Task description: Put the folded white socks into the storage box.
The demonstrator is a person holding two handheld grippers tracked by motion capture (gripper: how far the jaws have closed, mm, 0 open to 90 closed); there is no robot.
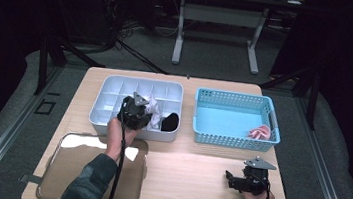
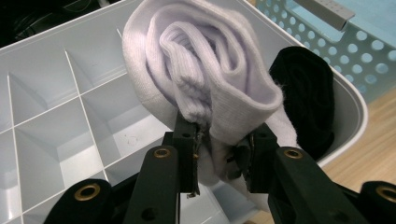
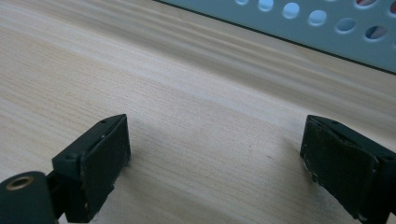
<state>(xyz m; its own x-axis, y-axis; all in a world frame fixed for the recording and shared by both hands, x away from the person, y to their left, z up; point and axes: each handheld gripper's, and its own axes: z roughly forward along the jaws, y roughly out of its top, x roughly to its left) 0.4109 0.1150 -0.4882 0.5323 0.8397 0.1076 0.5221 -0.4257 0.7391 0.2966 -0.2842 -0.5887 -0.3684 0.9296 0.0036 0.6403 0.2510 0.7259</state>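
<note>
My left gripper (image 2: 217, 161) is shut on a rolled white sock (image 2: 205, 70), which it holds over the white divided organiser tray (image 2: 56, 116). From above, the left gripper (image 1: 135, 112) hangs over the tray's front middle with the white sock (image 1: 153, 108) at its tip. A rolled black sock (image 1: 170, 122) lies in the tray's front right compartment, just right of the white one; the same black sock (image 2: 306, 100) shows beside the held roll. My right gripper (image 3: 217, 154) rests low over the bare wood, jaws wide apart, nothing between them. It sits at the table's front right (image 1: 229, 180).
A blue perforated basket (image 1: 233, 136) stands right of the tray with a pink item (image 1: 260, 133) in its front right corner. A shiny metal tray (image 1: 81, 169) lies at the front left under my left forearm. The table's edge runs close behind the right hand.
</note>
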